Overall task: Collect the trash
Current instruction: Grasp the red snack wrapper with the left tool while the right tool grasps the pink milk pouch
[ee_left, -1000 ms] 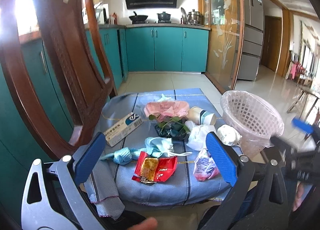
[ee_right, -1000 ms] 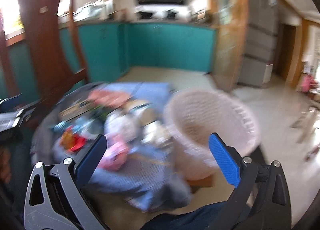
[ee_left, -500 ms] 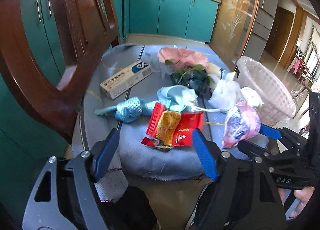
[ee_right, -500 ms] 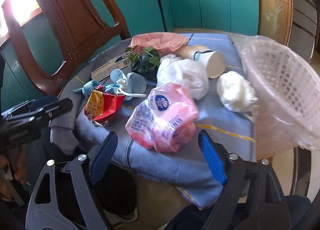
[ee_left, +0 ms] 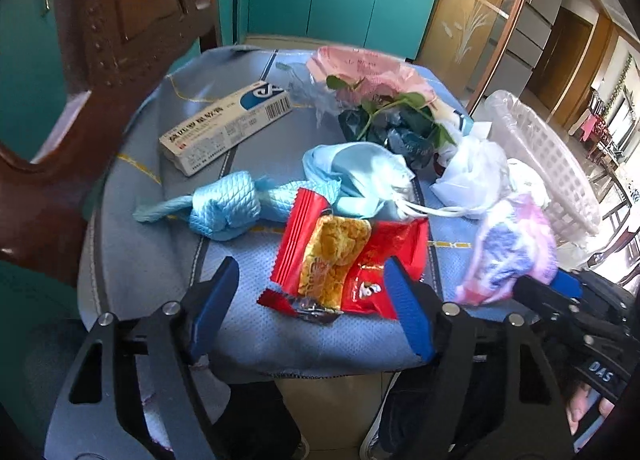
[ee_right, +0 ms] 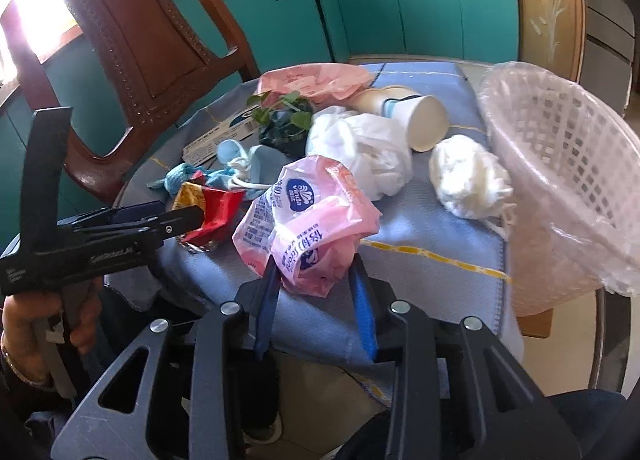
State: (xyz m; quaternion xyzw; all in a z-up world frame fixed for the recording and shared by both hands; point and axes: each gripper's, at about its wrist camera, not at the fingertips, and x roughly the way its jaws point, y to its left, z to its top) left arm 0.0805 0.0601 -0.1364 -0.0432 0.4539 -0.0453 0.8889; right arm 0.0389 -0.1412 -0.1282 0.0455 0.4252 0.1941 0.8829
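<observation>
Right claw closing on the pink tissue pack at the tabletop's near edge

My right claw [ee_right: 316, 296], angled down over the near edge of the tabletop [ee_right: 432, 244], has just been closing; its blue pads now press the lower end of the pink tissue pack [ee_right: 304, 220]. My left claw [ee_left: 312, 300] stands wide, the red snack wrapper [ee_left: 348, 256] lying between its fingers, with the right finger at the wrapper's edge; I cannot tell whether they touch. My left hand [ee_right: 60, 320] grips its handle below the tabletop rim. The white basket [ee_right: 560, 164] sits at the right edge, with a white wad [ee_right: 468, 176] just beside it. A bare cloth strip runs along the near edge; the chair back [ee_left: 112, 40] crowds the far left.
</observation>
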